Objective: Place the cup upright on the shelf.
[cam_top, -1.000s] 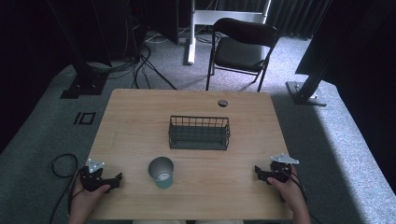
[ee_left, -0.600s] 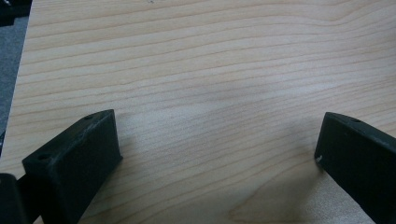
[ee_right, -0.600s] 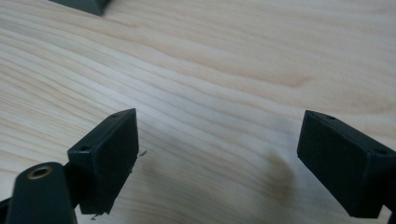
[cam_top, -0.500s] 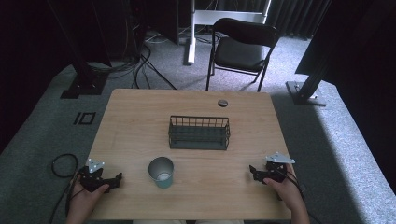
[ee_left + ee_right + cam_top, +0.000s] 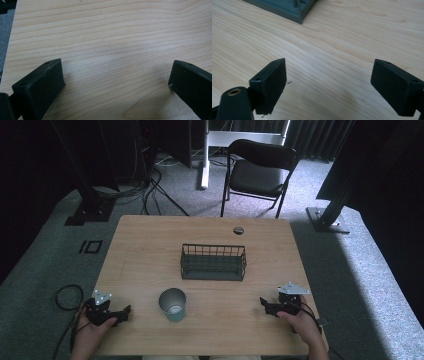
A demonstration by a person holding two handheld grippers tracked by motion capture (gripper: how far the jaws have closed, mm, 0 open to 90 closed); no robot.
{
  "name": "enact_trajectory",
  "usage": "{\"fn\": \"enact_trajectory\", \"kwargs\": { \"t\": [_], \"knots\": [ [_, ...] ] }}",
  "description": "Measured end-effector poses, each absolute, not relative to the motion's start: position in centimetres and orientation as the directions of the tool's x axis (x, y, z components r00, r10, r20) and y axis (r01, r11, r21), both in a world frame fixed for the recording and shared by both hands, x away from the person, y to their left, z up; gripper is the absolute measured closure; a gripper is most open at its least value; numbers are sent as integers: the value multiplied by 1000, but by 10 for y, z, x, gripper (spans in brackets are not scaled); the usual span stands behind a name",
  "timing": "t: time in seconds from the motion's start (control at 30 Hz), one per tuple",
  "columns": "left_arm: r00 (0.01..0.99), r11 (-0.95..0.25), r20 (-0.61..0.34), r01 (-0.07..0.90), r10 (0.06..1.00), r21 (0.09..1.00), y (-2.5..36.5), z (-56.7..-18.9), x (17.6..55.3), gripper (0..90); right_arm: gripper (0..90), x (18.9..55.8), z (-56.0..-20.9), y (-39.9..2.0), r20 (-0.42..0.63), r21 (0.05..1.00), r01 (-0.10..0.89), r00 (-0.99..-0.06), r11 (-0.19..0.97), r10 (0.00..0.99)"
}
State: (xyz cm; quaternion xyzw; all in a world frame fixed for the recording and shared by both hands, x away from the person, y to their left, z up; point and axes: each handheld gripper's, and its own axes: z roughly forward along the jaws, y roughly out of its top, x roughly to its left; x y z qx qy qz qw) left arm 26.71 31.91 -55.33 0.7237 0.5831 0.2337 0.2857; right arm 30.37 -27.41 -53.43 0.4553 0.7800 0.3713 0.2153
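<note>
A grey-green cup point(image 5: 173, 304) stands upright near the front middle of the wooden table point(image 5: 150, 250). Behind it sits a dark wire basket point(image 5: 213, 262), whose corner point(image 5: 297, 10) shows at the top of the right gripper view. My left gripper point(image 5: 125, 312) rests at the table's front left corner, held in a hand, jaws wide apart over bare wood point(image 5: 112, 75). My right gripper point(image 5: 263, 305) lies at the front right, pointing left toward the cup, open with nothing between its jaws point(image 5: 328, 82).
A round cable hole point(image 5: 238, 230) sits near the table's far edge. A black folding chair point(image 5: 260, 170) stands behind the table. Dark stands point(image 5: 90, 195) and cables lie on the grey carpet. A black post base point(image 5: 327, 217) is at the far right.
My right gripper has slid a little leftward along the front of the table toward the cup. The left gripper has stayed put.
</note>
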Motion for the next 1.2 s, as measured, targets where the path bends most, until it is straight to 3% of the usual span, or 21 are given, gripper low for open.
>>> {"fn": "enact_trajectory", "kwargs": {
  "t": [0.37, 1.2],
  "knots": [
    [212, -158, 6, 711, 977, 685, 319, -553, 267, 4, 130, 305, -531, -252, 17, 787, 516, -568, 339, 823],
    [211, -156, 5, 710, 978, 686, 319, -553, 267, 4, 127, 291, -510, -180, 19, 838, 345, -793, 423, 609]
  ]
}}
